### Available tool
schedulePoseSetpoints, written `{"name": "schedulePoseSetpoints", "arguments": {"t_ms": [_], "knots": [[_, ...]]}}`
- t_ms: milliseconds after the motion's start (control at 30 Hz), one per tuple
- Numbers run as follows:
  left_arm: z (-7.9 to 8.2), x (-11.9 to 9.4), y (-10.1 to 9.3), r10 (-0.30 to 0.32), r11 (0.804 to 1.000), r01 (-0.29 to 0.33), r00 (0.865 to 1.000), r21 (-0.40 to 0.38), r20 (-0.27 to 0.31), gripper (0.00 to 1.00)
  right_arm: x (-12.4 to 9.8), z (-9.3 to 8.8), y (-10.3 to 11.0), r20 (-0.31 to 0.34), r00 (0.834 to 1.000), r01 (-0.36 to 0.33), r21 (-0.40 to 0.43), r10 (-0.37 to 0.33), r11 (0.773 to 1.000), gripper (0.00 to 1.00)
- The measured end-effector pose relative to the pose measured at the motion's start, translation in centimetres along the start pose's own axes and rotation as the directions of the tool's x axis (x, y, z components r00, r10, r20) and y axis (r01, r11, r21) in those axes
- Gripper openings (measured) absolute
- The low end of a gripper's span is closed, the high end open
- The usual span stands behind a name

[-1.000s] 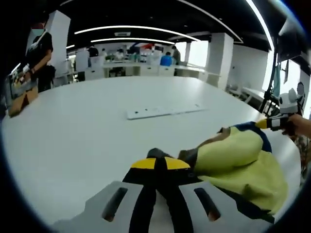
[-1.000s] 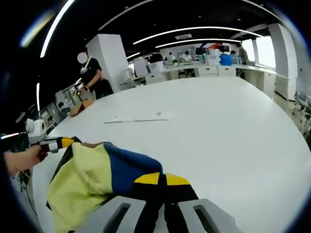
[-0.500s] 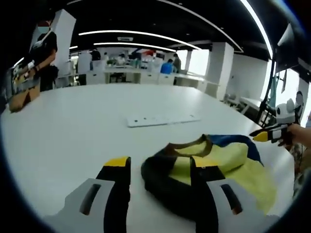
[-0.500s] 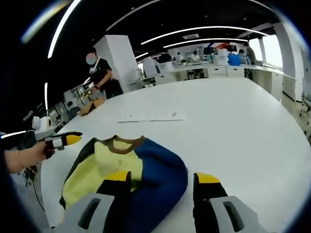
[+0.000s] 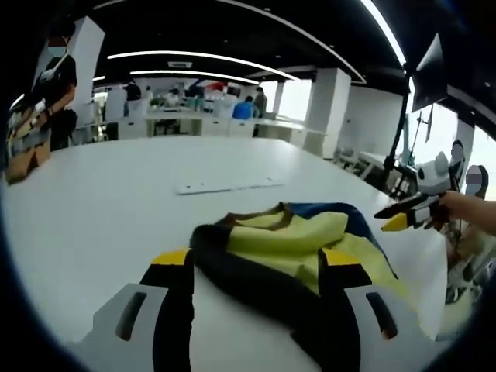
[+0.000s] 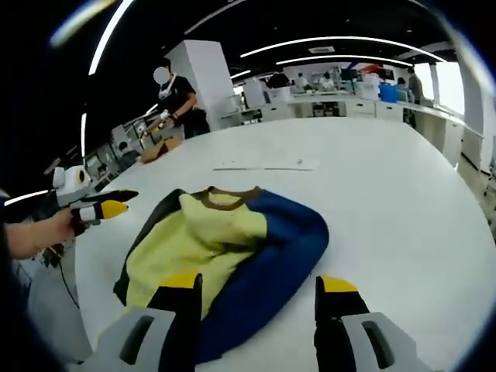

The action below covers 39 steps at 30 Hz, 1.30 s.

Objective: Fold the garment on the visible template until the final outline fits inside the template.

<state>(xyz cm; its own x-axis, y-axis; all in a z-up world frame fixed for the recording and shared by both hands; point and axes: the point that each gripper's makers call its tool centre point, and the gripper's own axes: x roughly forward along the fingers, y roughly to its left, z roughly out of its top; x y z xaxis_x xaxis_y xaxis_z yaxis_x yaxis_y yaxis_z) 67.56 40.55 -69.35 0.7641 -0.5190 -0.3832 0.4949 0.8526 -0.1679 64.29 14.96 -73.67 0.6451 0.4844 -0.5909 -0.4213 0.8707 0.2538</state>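
Compared with 1 s ago: both grippers then clamped on the garment, jaws together; now released, jaws spread wide. Compared with 0.5 s ago: garment settled flatter and spread broader on the table.

Left gripper (image 5: 256, 267): jaws wide apart, holding nothing, black fingers with yellow tips over grey bodies. Right gripper (image 6: 260, 291): same build, jaws wide, holding nothing. Each gripper also seen from the other view, lifted clear beside the garment in a hand (image 6: 39, 232).

Garment (image 6: 225, 244): soft knit, lying in a rumpled rounded heap on the white table (image 6: 403, 201), near its front edge, between the 2 grippers. Pale yellow centre panel, navy blue on 1 side, black on the other, brown ribbed neckline facing the far side. Folds loose, outline uneven.

Table surface smooth, matte, rounded at the edge. Flat white strip (image 5: 225, 186) lying beyond the garment, well apart from it. Person (image 6: 180, 101) in dark clothing standing at the far table edge.
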Motion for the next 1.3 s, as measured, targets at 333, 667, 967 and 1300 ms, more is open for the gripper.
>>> {"name": "schedulePoseSetpoints", "arguments": {"t_ms": [333,667,967,1300], "knots": [[-1.9,-1.5,-3.2,-0.065,0.998,0.065,0.998,-0.016,-0.007,0.59,-1.4,-3.2,2.4,-0.026,0.999,-0.034,0.014,0.035,0.999,0.53],[-5.2,-3.5,-5.3,-0.095,0.995,0.097,0.994,0.039,-0.055,0.56,-2.1,-5.2,4.0,-0.015,0.999,-0.037,0.009,0.037,0.999,0.47],[-8.5,-4.0,-3.8,-0.018,0.999,0.024,0.992,0.048,-0.123,0.42,-2.0,-6.4,3.3,-0.014,1.000,0.016,-0.021,-0.016,1.000,0.36],[-10.3,-3.4,-4.7,-0.041,0.999,0.040,0.986,-0.009,-0.163,0.29,-0.8,-7.5,3.6,-0.012,0.999,0.044,-0.019,-0.044,0.999,0.27]]}}
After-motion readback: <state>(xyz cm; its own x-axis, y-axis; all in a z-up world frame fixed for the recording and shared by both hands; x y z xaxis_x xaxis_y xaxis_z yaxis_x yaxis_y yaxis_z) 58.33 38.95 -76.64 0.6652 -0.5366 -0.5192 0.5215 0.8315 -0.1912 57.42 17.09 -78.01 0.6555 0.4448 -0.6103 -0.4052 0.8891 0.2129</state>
